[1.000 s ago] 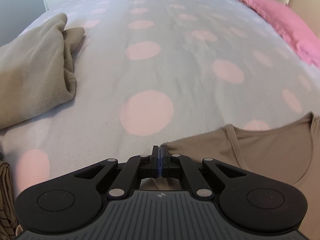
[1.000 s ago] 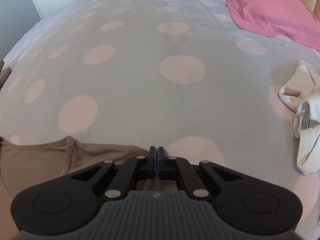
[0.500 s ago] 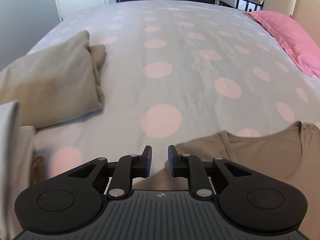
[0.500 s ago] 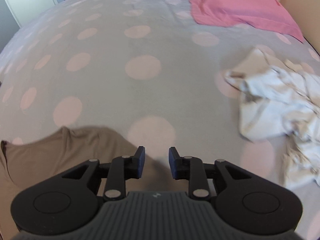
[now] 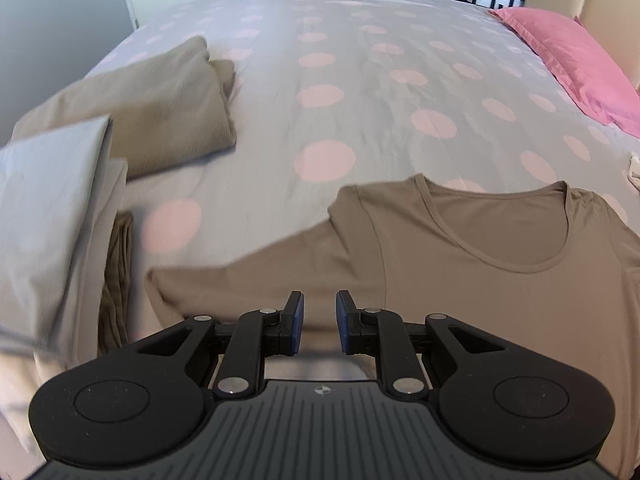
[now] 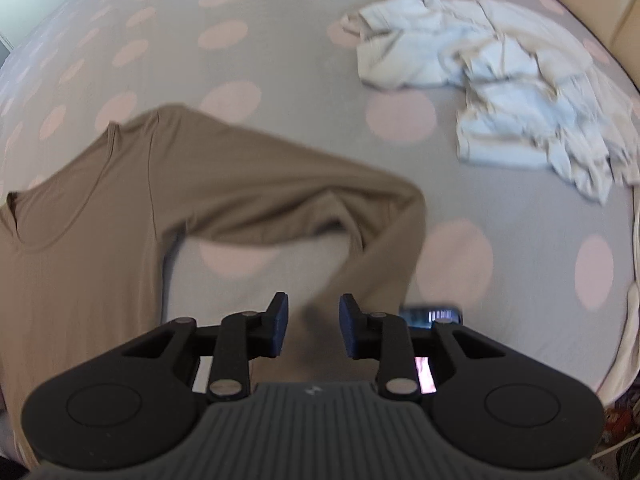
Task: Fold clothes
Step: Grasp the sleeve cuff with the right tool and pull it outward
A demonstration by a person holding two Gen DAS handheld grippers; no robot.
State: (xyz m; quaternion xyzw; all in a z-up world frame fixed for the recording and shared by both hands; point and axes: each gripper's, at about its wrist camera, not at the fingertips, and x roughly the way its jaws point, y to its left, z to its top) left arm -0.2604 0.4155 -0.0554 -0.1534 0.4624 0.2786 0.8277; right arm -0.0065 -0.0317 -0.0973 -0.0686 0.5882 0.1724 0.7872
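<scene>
A brown long-sleeved shirt [image 5: 460, 264] lies flat on the grey bedcover with pink dots [image 5: 360, 80], neckline towards the far side. Its left sleeve [image 5: 256, 280] stretches out sideways, and my left gripper [image 5: 319, 322] hovers open above it with nothing between the pads. In the right wrist view the same shirt [image 6: 100, 220] has its right sleeve [image 6: 280, 176] bent at the elbow and doubling back. My right gripper [image 6: 312, 326] hangs open over the sleeve's lower part, apart from the cloth.
Left of the shirt are a folded beige fleece [image 5: 152, 108], a folded pale grey piece [image 5: 48, 208] and a brown striped garment [image 5: 116, 272]. Crumpled white clothes [image 6: 500, 80] lie to the right. A pink pillow [image 5: 580, 64] rests by the headboard. A small dark device [image 6: 432, 314] lies near the right fingers.
Both grippers were shut on the shirt's shoulders, then opened and let go. Each has pulled back and up, the left out over the left sleeve, the right over the right sleeve.
</scene>
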